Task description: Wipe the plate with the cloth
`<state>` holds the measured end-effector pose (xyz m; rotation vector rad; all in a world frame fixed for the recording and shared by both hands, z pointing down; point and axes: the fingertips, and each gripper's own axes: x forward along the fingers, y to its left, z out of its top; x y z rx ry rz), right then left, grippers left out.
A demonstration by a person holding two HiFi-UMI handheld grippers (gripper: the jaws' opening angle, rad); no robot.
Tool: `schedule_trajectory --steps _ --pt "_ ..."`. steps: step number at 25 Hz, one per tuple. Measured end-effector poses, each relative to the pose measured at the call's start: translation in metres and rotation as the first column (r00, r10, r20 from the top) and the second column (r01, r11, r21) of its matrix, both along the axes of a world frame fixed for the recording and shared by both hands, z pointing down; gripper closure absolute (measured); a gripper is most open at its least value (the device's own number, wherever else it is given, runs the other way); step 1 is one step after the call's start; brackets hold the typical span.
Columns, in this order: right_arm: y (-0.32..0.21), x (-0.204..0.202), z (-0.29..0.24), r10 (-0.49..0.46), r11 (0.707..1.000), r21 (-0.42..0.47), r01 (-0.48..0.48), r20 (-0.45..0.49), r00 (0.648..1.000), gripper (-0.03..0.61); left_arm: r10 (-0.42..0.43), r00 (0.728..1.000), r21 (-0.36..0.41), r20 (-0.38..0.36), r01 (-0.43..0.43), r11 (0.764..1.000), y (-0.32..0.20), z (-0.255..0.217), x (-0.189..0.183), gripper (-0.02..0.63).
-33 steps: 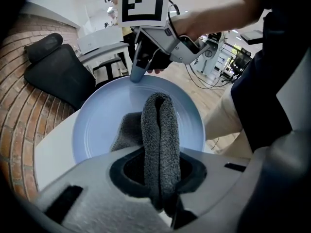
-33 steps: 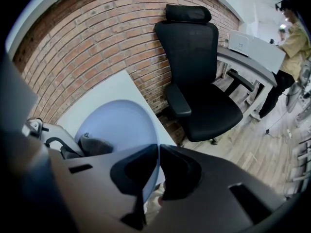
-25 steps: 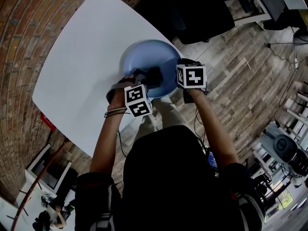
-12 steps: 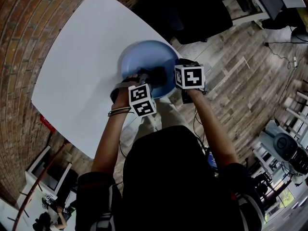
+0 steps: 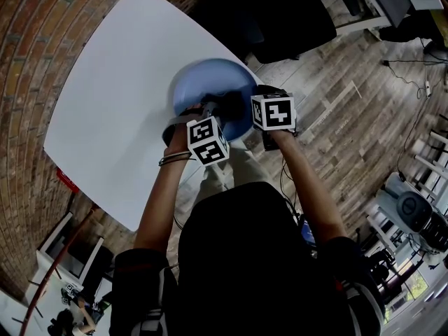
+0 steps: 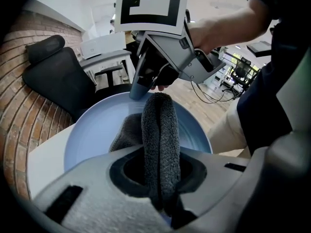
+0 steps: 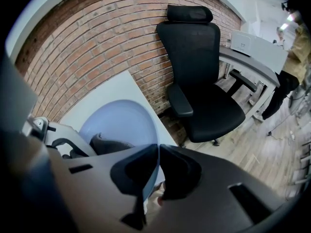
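One grey cloth (image 6: 160, 125) is being squeezed by the left gripper (image 6: 158, 174) onto the blue plate (image 6: 97, 130) at the white table's (image 5: 119, 89) edge, while the right gripper (image 7: 158, 171) is pinching the plate's rim.

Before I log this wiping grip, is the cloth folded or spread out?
Folded: the cloth is doubled into a thick ridge, pinched in the left gripper over the plate.

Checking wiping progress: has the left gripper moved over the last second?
Yes, slightly. Against the table, the left gripper, holding the cloth, has slid forward and a little rightward over the plate.
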<state>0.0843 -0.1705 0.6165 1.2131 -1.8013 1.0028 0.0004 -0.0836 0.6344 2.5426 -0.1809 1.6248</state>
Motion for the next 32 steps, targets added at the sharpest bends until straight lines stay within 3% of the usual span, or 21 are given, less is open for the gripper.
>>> schedule_trajectory --steps 17,26,32 --pt "0.008 0.006 -0.002 0.015 0.999 0.031 -0.016 0.013 1.0 0.545 -0.057 0.998 0.041 -0.035 0.058 0.997 -0.005 -0.01 -0.001 0.551" --pt "0.005 0.011 -0.018 0.041 0.996 0.079 -0.042 0.022 0.999 0.546 -0.149 0.985 0.085 -0.085 0.156 0.984 -0.018 -0.024 -0.01 0.551" --pt "0.005 0.008 -0.036 0.033 0.992 0.124 -0.038 0.041 0.999 0.546 -0.234 0.961 0.065 -0.144 0.245 0.967 -0.022 -0.043 -0.014 0.551"
